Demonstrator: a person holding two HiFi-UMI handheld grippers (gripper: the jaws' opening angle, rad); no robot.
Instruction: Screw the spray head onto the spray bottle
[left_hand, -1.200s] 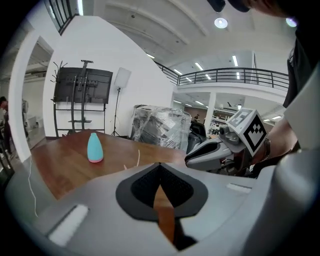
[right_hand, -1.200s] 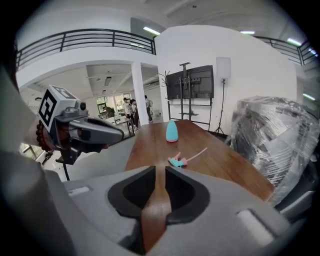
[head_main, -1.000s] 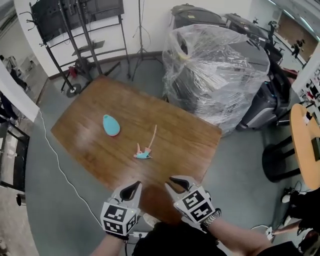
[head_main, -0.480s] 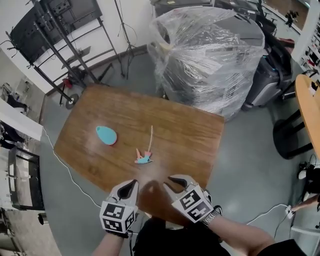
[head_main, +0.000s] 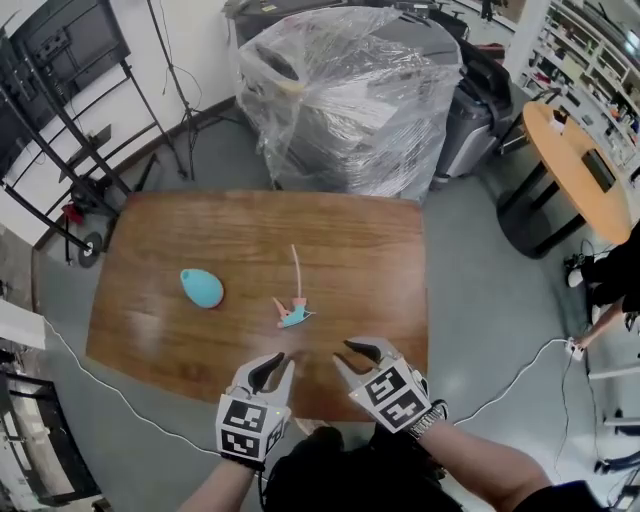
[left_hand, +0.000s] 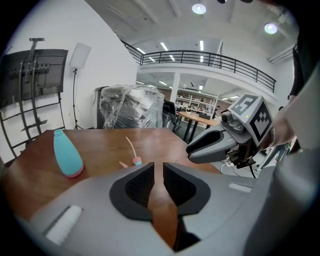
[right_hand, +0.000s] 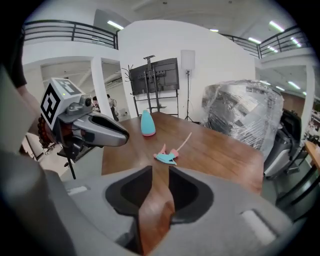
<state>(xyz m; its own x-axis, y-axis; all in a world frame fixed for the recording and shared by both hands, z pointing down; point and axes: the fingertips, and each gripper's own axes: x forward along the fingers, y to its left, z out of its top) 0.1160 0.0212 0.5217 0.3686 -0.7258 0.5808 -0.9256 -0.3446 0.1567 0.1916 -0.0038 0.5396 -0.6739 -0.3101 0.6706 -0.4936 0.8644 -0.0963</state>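
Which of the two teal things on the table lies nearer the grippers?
The spray head, lying flat near the table's middle; the bottle stands farther away, to the left.

No word, brand, number or sign can be read in any view; the only printed marks are black-and-white square patterns (codes, not letters) on the 2 marker cubes, the left cube (head_main: 245, 430) on the left claw (head_main: 270, 362) and the right cube (head_main: 390, 393) on the right claw (head_main: 343, 353).
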